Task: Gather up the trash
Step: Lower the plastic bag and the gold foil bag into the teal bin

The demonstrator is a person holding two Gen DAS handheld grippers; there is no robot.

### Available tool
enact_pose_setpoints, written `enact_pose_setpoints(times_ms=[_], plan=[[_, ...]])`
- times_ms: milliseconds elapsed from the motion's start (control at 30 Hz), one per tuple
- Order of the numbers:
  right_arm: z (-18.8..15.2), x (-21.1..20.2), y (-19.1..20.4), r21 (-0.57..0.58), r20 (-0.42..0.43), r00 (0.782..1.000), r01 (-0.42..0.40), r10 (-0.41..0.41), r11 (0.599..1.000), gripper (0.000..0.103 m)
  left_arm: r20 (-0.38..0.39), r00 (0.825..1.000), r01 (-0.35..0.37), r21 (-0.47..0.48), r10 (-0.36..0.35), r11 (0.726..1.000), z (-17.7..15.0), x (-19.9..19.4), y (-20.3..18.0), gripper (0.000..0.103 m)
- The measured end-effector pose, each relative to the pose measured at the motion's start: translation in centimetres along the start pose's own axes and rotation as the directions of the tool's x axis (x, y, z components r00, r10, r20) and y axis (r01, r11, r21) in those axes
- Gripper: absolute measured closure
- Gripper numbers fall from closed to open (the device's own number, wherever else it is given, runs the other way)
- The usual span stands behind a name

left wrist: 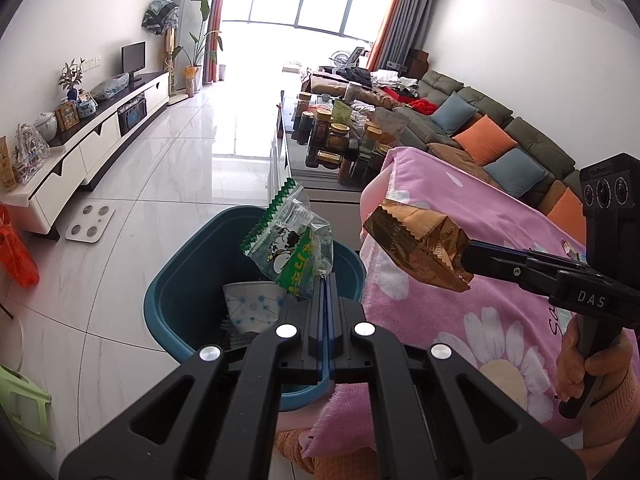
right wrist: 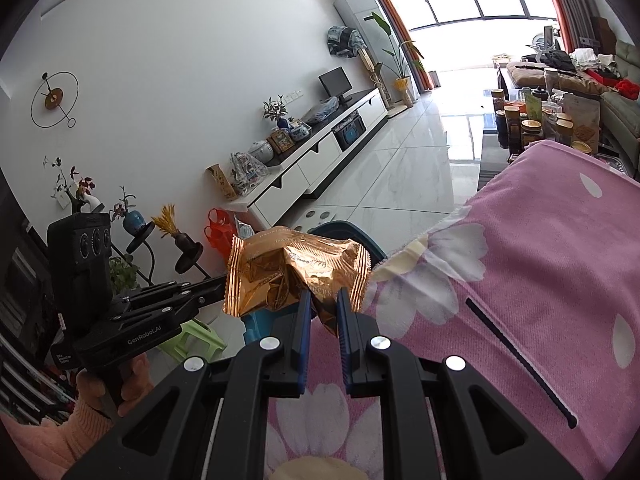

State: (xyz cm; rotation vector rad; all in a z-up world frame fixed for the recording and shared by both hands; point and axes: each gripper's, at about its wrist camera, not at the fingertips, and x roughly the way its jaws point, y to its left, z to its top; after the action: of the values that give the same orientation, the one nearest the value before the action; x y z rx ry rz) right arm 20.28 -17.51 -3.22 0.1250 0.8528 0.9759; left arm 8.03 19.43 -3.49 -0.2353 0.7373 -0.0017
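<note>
Left gripper (left wrist: 325, 280) clamped on green wrapper (left wrist: 290, 246) above blue bin (left wrist: 180, 280); right gripper (right wrist: 323, 300) pinching gold wrapper (right wrist: 296, 268) beside pink cloth (right wrist: 540, 248)

A pink flowered blanket (right wrist: 560, 248) covers the near surface; a thin black strip (right wrist: 520, 364) lies on it.

Left claw (left wrist: 325, 280) and right claw (right wrist: 322, 300), both clamped.

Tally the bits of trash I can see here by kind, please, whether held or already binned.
Clear and green wrapper, held above the blue bin: 1
Gold foil wrapper, held over the pink cloth: 1
Paper cup, inside the bin: 1
Total: 3
</note>
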Motion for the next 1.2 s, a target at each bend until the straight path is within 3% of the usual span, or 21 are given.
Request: enact_pose_setpoints(times_ms=[1200], plan=[[1.2,4.7,1.8,-0.041,-0.07,0.997,0.03,-0.033,0.999,0.091,-0.049,0.998,-0.046,-0.047,0.044,0.998,-0.6,3.0,3.0,0.102]])
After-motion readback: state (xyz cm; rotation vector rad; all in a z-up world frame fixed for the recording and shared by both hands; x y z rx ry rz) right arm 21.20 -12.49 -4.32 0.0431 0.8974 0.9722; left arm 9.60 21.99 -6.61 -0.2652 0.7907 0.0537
